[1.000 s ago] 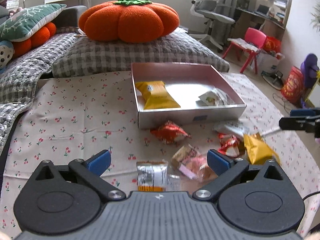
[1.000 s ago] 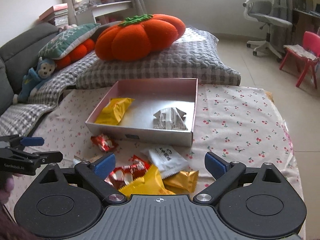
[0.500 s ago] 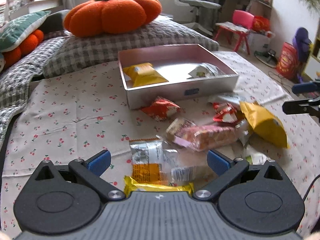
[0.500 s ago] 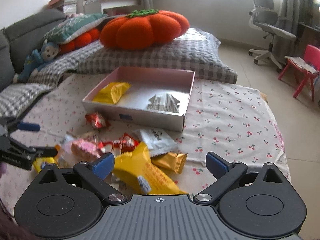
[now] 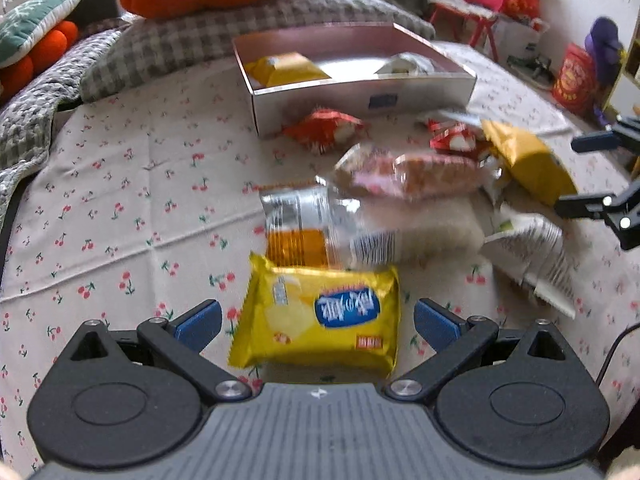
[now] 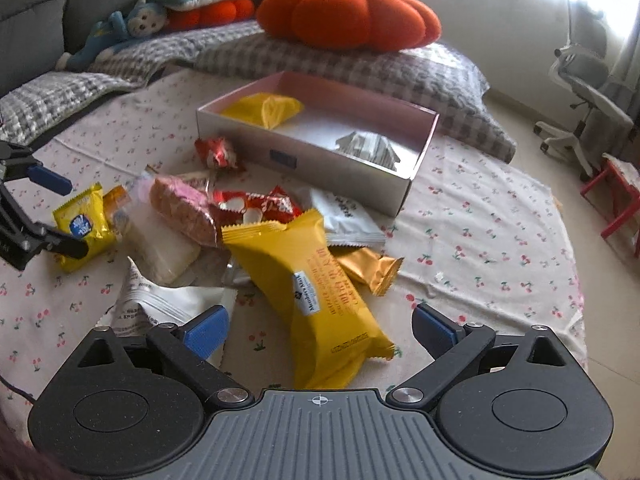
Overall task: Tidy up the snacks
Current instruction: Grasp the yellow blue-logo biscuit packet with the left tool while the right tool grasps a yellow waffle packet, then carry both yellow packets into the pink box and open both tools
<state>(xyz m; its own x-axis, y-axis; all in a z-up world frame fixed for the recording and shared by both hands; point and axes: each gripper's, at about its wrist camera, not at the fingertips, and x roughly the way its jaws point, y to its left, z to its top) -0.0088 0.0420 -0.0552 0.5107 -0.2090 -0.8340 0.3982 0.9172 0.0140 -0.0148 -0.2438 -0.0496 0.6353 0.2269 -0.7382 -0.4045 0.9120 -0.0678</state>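
**Both grippers spread over the loose snack pile**

L gripper (image 5: 316,320) is sitting spread wide, blue pads well apart, gripping nothing. A small yellow snack pack w/ blue oval label (image 5: 320,316) is lying flat on the cherry-print cloth (image 5: 120,200) btwn the two fingers; can't tell if either pad is touching it. Just past it at 12 o'clock a clear-and-orange wrapper (image 5: 304,224) is lying, partly blurred. At 1 o'clock a pink-labelled cake pack (image 5: 404,176) is resting, and beyond it red-white candy packs (image 5: 452,140). A red wrapper (image 5: 320,130) is lying just beside the near wall of the pink box (image 5: 360,100), up at 12 o'clock. Inside the box a yellow pack (image 5: 284,70) is sitting on the 11 o'clock side and a silver-white pack (image 5: 404,64) toward 1 o'clock.

R gripper (image 6: 320,328) is also standing released, fingers wide, nothing held. A long yellow bar pack (image 6: 316,288) is lying tilted btwn its fingers, running toward 11 o'clock, clear of both pads. A white printed sachet (image 6: 168,304) is lying by the L-side pad at 9 o'clock. A gold wrapper (image 6: 368,266) is poking out from under the long pack at 1 o'clock, w/ a white pack (image 6: 344,216) beyond it. An orange pumpkin cushion (image 6: 348,16) is resting on a grey checked pillow (image 6: 420,68) behind the box.
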